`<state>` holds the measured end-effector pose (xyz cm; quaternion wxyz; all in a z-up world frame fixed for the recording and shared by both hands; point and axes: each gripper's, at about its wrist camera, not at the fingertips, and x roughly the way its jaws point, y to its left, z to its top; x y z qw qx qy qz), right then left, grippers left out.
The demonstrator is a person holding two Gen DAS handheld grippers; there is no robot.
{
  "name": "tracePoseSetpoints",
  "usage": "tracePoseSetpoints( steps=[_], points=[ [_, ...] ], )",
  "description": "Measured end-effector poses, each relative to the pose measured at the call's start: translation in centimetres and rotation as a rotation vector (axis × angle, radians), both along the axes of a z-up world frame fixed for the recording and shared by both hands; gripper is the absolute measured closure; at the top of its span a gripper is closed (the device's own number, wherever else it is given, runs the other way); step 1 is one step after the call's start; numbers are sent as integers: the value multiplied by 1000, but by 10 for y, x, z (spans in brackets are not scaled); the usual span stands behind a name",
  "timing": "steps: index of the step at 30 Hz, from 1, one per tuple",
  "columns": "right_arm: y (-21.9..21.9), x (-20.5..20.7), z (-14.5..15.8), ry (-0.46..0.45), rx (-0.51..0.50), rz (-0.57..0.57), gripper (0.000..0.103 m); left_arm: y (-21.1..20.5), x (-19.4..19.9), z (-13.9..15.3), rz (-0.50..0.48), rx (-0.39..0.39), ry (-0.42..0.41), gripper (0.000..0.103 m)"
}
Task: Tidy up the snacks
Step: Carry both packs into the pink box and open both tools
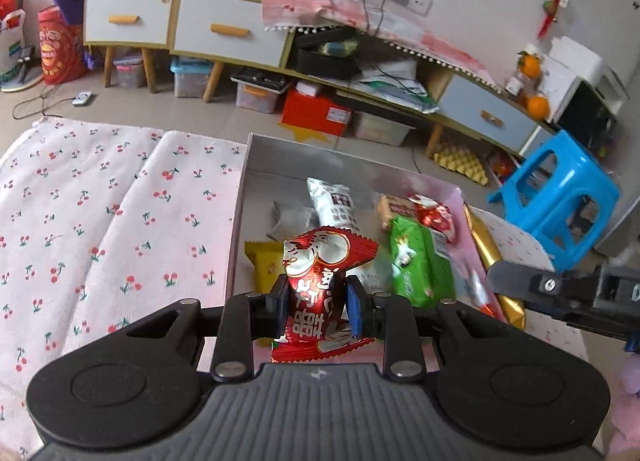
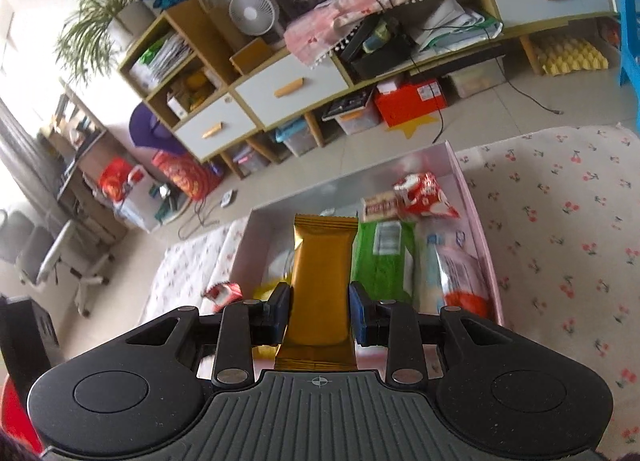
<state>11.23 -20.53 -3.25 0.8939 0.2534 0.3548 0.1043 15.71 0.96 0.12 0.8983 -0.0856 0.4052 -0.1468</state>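
My left gripper is shut on a red foil snack packet, held upright over the near end of an open pink box. My right gripper is shut on a long gold snack bar, also above the box. Inside the box lie a green packet, a white packet, a yellow packet, a beige bar and a red-and-white packet. The right gripper's finger with the gold bar shows at the right edge of the left wrist view.
The box sits on a cherry-print cloth over a table. Beyond it are a floor, a long cabinet with drawers, storage bins, and a blue plastic stool. An office chair stands at the left.
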Motion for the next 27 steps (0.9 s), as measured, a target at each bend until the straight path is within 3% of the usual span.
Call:
tracePoseSetpoints(
  steps=[7, 11, 19, 25, 27],
  points=[
    [9, 27, -12, -7, -30, 15, 73, 0, 4, -6, 51, 6, -23, 77],
    [12, 39, -18, -2, -13, 6, 73, -6, 4, -12, 42, 65, -38, 76],
    [15, 47, -26, -2, -10, -5, 73, -4, 2, -11, 47, 65, -59, 76],
    [14, 44, -26, 5, -19, -23, 68, -6, 0, -9, 41, 72, -61, 72],
    [14, 44, -25, 9, -20, -23, 59, -7, 0, -10, 44, 82, -65, 68]
  ],
)
